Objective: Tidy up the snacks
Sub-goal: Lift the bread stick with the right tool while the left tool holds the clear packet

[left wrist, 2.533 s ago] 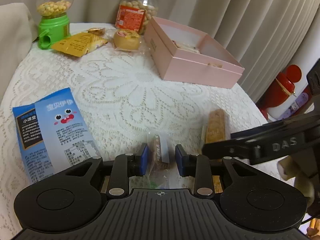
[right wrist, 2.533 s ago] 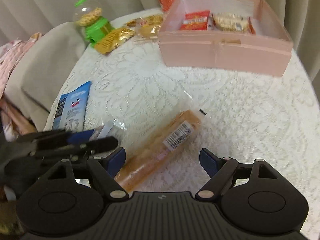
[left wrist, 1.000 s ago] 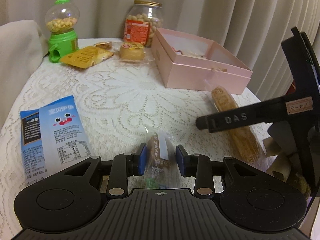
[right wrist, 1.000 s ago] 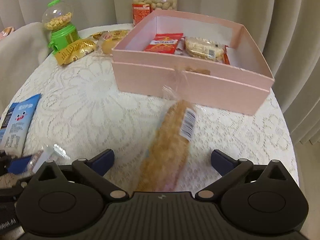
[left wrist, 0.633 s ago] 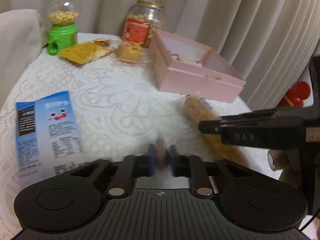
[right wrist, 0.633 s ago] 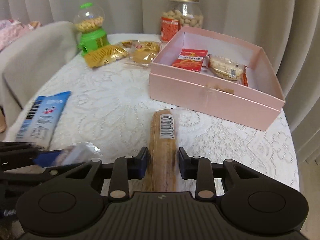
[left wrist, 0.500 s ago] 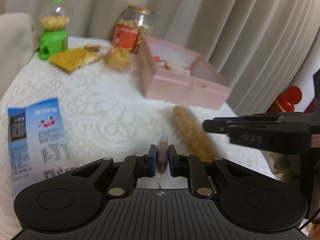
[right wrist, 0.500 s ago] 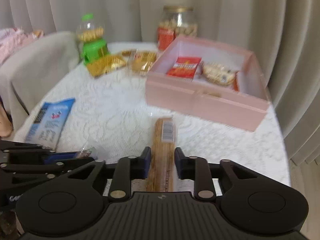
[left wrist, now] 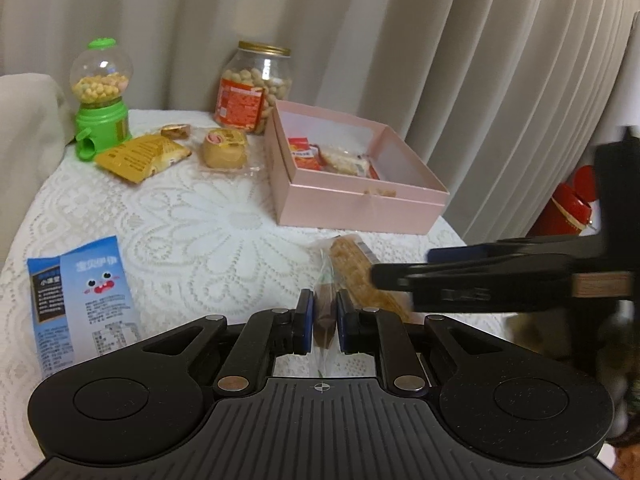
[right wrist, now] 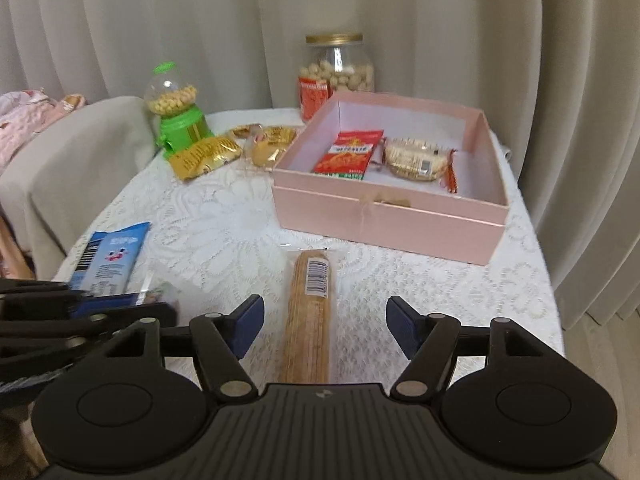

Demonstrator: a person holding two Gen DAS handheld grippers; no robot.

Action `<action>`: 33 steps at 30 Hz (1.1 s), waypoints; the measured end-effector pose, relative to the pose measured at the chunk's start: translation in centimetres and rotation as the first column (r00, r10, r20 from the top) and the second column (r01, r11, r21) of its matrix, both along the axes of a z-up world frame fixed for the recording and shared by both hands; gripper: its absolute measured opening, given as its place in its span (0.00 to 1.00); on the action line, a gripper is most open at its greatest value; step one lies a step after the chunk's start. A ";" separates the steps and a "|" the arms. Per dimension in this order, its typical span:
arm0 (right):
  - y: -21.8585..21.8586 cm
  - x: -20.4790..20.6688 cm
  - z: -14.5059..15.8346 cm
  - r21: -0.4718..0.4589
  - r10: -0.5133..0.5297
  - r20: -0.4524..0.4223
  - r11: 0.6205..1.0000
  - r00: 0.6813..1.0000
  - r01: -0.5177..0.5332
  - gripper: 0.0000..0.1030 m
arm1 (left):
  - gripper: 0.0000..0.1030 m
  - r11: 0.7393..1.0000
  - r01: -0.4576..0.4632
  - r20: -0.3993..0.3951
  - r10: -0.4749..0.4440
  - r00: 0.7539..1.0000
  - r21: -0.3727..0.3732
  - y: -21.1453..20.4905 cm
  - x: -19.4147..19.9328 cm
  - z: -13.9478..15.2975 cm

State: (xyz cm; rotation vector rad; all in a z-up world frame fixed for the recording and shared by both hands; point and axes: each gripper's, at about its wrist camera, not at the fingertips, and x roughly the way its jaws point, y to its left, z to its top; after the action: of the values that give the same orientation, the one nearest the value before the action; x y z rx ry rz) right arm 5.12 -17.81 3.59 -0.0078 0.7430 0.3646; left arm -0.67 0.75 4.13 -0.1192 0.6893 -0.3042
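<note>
Left fingers (left wrist: 322, 322) pinch a small wrapped snack (left wrist: 325, 316); right fingers (right wrist: 323, 330) (opening) straddle the long cracker pack (right wrist: 308, 320), untouched.

Centre of table (right wrist: 224, 216): bare lace between the pink box (right wrist: 384, 220) on the right and the blue snack packet (right wrist: 110, 256) at the near left; a gripper could pass here.
Far left: green candy dispenser (right wrist: 178, 120), yellow snack packet (right wrist: 204, 158) and wrapped cake (right wrist: 268, 148) crowd close together.
Far middle: peanut jar (right wrist: 338, 70) stands just behind the pink box's far left corner.
Pink box inside: red packet (right wrist: 350, 156) and clear-wrapped snack (right wrist: 416, 158) fill the near part; the far part lies bare.
Near middle: long wrapped biscuit bar (right wrist: 310, 312) lies lengthwise before the box's front wall.
Near left: left gripper (left wrist: 322, 322) with its small wrapped snack (left wrist: 325, 312) blocks that side.
Behind: curtain (right wrist: 440, 20) closes off the far side.
</note>
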 end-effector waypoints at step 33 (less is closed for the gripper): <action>-2.7 -2.4 7.4 0.091 -0.026 0.158 0.996 0.987 0.012 0.28 | 0.15 0.993 0.095 0.175 -0.082 0.981 -0.070 -1.2 1.9 7.9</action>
State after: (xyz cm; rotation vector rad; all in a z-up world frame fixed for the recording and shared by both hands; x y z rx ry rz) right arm 2.74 -20.47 10.95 0.0545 0.5678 0.3747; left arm 1.27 -0.43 12.07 -0.1348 0.5126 -0.4223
